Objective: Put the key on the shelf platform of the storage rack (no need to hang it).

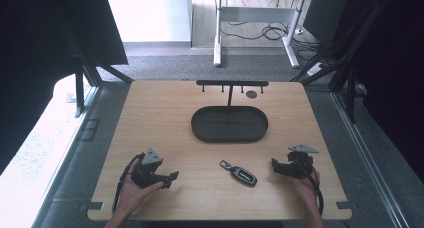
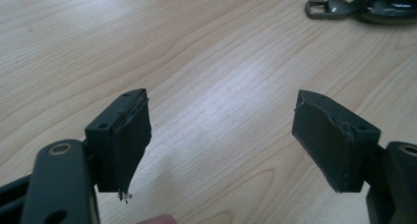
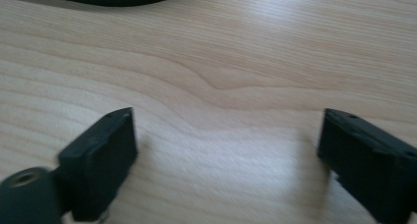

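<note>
Here, both the left tool and right tool hover spread, nothing between them, over the pale wooden table, flanking a key fob.

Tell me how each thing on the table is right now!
Car key fob: lying flat on the table, between the two claws, untouched.
Oval black tray: empty.
Black hook rack: standing upright behind the tray, nothing hanging on it.
Left claw: open, holding nothing.
Right claw: open, holding nothing.
</note>
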{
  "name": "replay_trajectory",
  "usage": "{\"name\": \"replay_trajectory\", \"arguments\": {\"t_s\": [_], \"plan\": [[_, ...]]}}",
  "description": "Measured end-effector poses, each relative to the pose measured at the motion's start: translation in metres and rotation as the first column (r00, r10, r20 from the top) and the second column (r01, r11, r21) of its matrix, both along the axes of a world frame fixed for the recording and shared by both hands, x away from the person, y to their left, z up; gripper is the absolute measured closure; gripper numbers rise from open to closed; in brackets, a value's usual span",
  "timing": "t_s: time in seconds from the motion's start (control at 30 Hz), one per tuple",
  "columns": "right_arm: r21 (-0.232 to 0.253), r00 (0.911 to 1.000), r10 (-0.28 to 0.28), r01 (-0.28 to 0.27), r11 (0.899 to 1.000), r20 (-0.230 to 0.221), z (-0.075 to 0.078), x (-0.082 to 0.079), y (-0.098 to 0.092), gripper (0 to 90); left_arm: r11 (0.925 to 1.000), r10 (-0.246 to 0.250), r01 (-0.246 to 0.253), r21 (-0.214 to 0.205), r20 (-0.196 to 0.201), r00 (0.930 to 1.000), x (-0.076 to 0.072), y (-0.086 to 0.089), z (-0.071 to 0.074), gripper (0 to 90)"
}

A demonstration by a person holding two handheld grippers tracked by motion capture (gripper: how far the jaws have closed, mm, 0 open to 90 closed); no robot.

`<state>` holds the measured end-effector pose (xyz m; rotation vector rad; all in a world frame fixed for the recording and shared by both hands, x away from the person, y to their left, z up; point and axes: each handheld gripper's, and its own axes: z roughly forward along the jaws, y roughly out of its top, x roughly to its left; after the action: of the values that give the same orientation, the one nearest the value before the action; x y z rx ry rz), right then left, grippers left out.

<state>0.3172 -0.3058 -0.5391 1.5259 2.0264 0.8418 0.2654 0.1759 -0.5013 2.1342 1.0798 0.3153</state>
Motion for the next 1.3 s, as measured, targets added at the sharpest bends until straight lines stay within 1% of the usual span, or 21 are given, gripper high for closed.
{"name": "replay_trajectory", "arguments": {"t_s": [0.07, 0.1, 0.13, 0.2, 0.23, 0.3, 0.37, 0.4, 0.47, 0.57, 0.6, 0.67, 0.87, 0.97, 1.03, 1.13, 1.23, 1.3], "plan": [[0.02, 0.9998, -0.002, 0.002, 1.0, 0.019, 0.003, -0.005, -0.008, 14.2, 1.0, 0.001, -0.001, 0.002, 0.0, 1.0, 0.0, 0.0, -0.001, 22.9], [0.033, 0.9997, 0.0, -0.001, 0.999, 0.024, 0.005, -0.008, -0.011, 14.2, 1.0, 0.001, -0.001, 0.001, 0.001, 1.0, 0.0, 0.001, -0.001, 22.9], [0.033, 0.9997, 0.0, -0.001, 0.999, 0.024, 0.005, -0.008, -0.011, 14.2, 1.0, 0.001, -0.001, 0.001, 0.001, 1.0, 0.0, 0.001, -0.001, 22.9], [0.056, 0.9989, -0.002, -0.001, 0.998, 0.047, 0.012, -0.015, -0.017, 15.5, 0.9999, 0.011, -0.011, -0.008, 0.01, 0.9999, -0.002, 0.002, 0.001, 23.1], [0.066, 0.9989, 0.002, -0.005, 0.998, 0.046, 0.013, -0.017, -0.018, 16.2, 0.9999, 0.009, -0.009, -0.007, 0.012, 0.9999, -0.003, 0.003, 0.002, 23.2], [0.063, 0.9984, 0.018, -0.021, 0.998, 0.053, 0.015, -0.021, -0.018, 17.9, 0.9999, 0.008, -0.008, -0.011, 0.019, 0.9998, -0.004, 0.002, 0.003, 23.3], [0.062, 0.9982, 0.022, -0.025, 0.998, 0.055, 0.015, -0.022, -0.018, 18.4, 0.9999, 0.007, -0.007, -0.012, 0.022, 0.9997, -0.004, 0.002, 0.004, 23.3], [0.05, 0.9979, 0.031, -0.034, 0.998, 0.056, 0.015, -0.024, -0.018, 19.5, 0.9999, 0.004, -0.003, -0.011, 0.025, 0.9997, -0.004, 0.001, 0.004, 23.3], [0.053, 0.9977, 0.03, -0.033, 0.998, 0.06, 0.015, -0.025, -0.02, 20.6, 0.9999, -0.001, 0.002, -0.01, 0.023, 0.9997, -0.004, 0.001, 0.003, 23.3], [0.061, 0.9981, 0.03, -0.033, 0.998, 0.054, 0.015, -0.025, -0.021, 21.4, 1.0, -0.003, 0.003, -0.009, 0.021, 0.9998, -0.004, 0.001, 0.002, 23.3], [0.057, 0.9988, 0.028, -0.031, 0.998, 0.039, 0.013, -0.024, -0.021, 21.8, 0.9999, -0.004, 0.004, -0.01, 0.021, 0.9998, -0.004, 0.001, 0.003, 23.4], [0.049, 0.999, 0.033, -0.034, 0.998, 0.031, 0.011, -0.023, -0.021, 21.9, 0.9999, -0.007, 0.007, -0.012, 0.024, 0.9997, -0.004, 0.001, 0.004, 23.4], [0.037, 0.9982, 0.053, -0.054, 0.998, 0.027, 0.011, -0.025, -0.02, 23.4, 0.9999, -0.004, 0.004, -0.015, 0.031, 0.9995, -0.005, 0.002, 0.005, 23.4], [0.04, 0.998, 0.058, -0.059, 0.997, 0.027, 0.012, -0.025, -0.019, 23.6, 0.9999, -0.005, 0.006, -0.013, 0.03, 0.9995, -0.005, 0.002, 0.005, 23.5], [0.042, 0.9974, 0.067, -0.068, 0.997, 0.028, 0.014, -0.026, -0.019, 23.8, 0.9999, -0.007, 0.008, -0.009, 0.027, 0.9996, -0.005, 0.002, 0.005, 23.4], [0.072, 0.9956, 0.087, -0.089, 0.993, 0.035, 0.021, -0.027, -0.017, 25.3, 1.0, 0.0, 0.0, -0.008, 0.022, 0.9998, -0.005, 0.001, 0.004, 23.5], [0.073, 0.9937, 0.108, -0.11, 0.991, 0.028, 0.027, -0.028, -0.015, 26.1, 0.9999, 0.01, -0.01, -0.013, 0.024, 0.9997, -0.006, 0.001, 0.006, 23.5], [0.07, 0.9926, 0.118, -0.119, 0.99, 0.029, 0.032, -0.028, -0.015, 26.4, 0.9999, 0.009, -0.009, -0.01, 0.026, 0.9996, -0.007, 0.001, 0.006, 23.5]]}}
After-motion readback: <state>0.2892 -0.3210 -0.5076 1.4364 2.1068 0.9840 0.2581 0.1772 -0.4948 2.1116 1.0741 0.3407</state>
